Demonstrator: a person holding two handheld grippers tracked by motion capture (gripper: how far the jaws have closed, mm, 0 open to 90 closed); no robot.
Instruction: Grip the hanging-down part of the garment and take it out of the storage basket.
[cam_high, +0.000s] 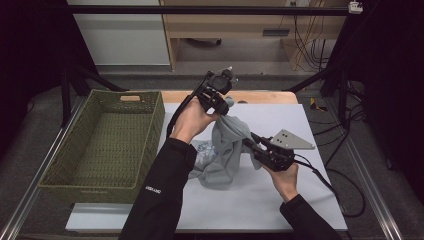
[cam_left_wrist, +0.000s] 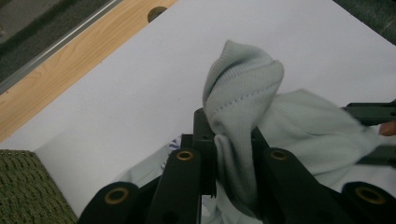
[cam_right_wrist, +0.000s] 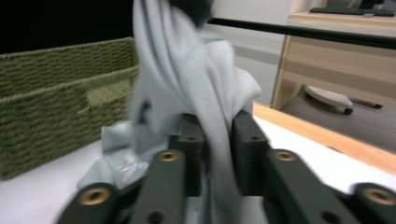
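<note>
Soft, light grey garment (cam_high: 227, 150) hangs limp over the bench (cam_high: 280, 200), left hand-held gripper (cam_high: 216, 100) clenched on a bunched cuff-like end, right hand-held gripper (cam_high: 252, 142) with cloth between its jaws, grip probably loose; best taken by thick hems.

You have open white mat (cam_high: 280, 200) at lower right; the woven basket (cam_high: 107, 145) walls off the frame's left.
</note>
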